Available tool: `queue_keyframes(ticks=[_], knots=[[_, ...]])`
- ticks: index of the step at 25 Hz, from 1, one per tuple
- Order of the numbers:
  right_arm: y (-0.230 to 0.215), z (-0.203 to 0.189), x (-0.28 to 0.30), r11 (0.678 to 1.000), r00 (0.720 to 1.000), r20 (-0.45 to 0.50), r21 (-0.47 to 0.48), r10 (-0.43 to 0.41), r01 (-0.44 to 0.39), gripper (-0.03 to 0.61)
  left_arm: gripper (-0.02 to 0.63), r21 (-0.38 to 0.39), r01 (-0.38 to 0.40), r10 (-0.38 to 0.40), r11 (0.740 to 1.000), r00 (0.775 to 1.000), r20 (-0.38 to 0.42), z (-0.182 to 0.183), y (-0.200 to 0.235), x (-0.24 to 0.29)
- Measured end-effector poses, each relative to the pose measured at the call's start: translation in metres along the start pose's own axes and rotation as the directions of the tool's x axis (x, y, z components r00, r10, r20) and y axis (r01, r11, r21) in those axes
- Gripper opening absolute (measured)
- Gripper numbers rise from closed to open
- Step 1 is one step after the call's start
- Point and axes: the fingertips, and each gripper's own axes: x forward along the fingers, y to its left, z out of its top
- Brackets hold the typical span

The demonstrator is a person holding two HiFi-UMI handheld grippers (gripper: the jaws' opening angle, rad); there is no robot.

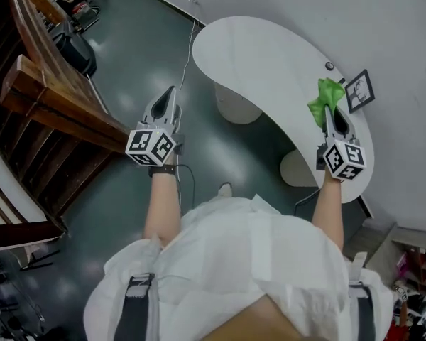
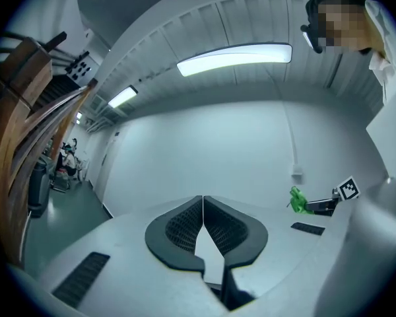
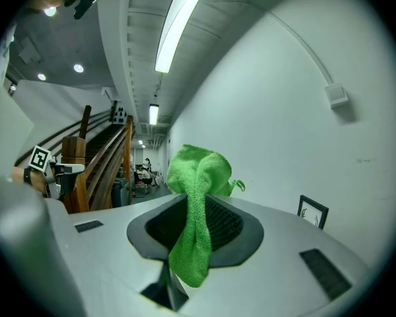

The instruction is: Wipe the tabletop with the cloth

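The right gripper [image 1: 327, 112] clamps the green cloth [image 1: 324, 96], bunched between its jaws, over the right end of the white curved tabletop [image 1: 263, 55], near a small picture frame [image 1: 359, 91]. The left gripper [image 1: 173, 94], jaws together and empty, hangs over the floor at left. The cloth seems lifted clear, so the wiping looks not yet begun

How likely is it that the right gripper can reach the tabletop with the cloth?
Probably yes: the right gripper, shut on the green cloth, appears to hang over the white tabletop, and the surface near it looks bare apart from a small picture frame.
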Motion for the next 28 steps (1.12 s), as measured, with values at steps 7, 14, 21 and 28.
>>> queue_keyframes(ticks=[7,14,21,28], knots=[[0.015,0.008,0.063,1.000,1.000,-0.010,0.004,-0.006,0.006,0.077,0.018,-0.011,0.014,-0.014,1.000,1.000,0.013,0.010,0.046,0.047],[-0.002,-0.011,0.134,1.000,0.998,-0.068,0.009,-0.002,0.003,0.078,0.017,-0.012,0.027,-0.027,1.000,1.000,-0.001,-0.005,0.066,0.114],[-0.029,-0.036,0.258,0.999,0.990,-0.137,0.032,0.028,-0.024,0.078,0.017,-0.002,0.041,-0.041,0.999,0.998,-0.046,-0.024,0.101,0.218],[-0.064,-0.064,0.375,0.998,0.976,-0.206,0.038,0.063,-0.057,0.078,0.017,-0.022,0.089,-0.091,0.996,0.986,-0.137,-0.058,0.123,0.331]])
